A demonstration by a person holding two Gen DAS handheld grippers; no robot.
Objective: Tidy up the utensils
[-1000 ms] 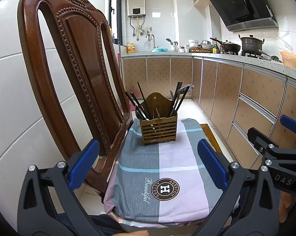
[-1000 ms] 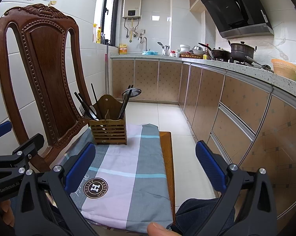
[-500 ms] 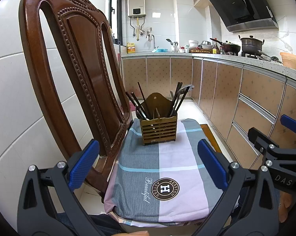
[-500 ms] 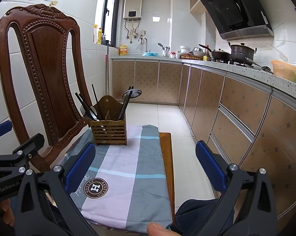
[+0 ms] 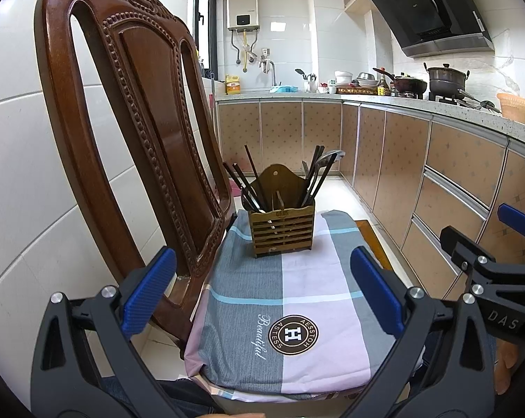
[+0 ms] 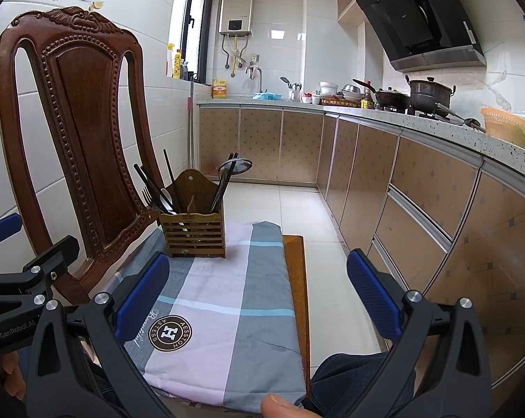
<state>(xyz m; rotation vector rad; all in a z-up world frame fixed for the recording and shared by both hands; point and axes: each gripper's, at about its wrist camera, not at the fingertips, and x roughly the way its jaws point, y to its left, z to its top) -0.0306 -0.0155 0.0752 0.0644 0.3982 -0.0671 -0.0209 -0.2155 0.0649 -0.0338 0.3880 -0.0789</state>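
Observation:
A brown slatted wooden utensil holder (image 5: 282, 230) stands at the far end of a chair seat covered by a grey and pink checked cloth (image 5: 297, 299). It also shows in the right wrist view (image 6: 192, 235). Dark chopsticks (image 5: 243, 183), a fork (image 6: 146, 195) and a metal ladle (image 6: 235, 166) stand in it. My left gripper (image 5: 262, 296) is open and empty, held near the seat's front edge. My right gripper (image 6: 257, 299) is open and empty beside it, over the seat's right side.
The carved wooden chair back (image 5: 123, 122) rises on the left against a tiled wall. Kitchen cabinets (image 6: 419, 191) run along the right, with pots (image 6: 429, 95) on the counter. A tiled floor aisle (image 6: 297, 209) lies between. A person's knee (image 6: 349, 376) is at the seat's front.

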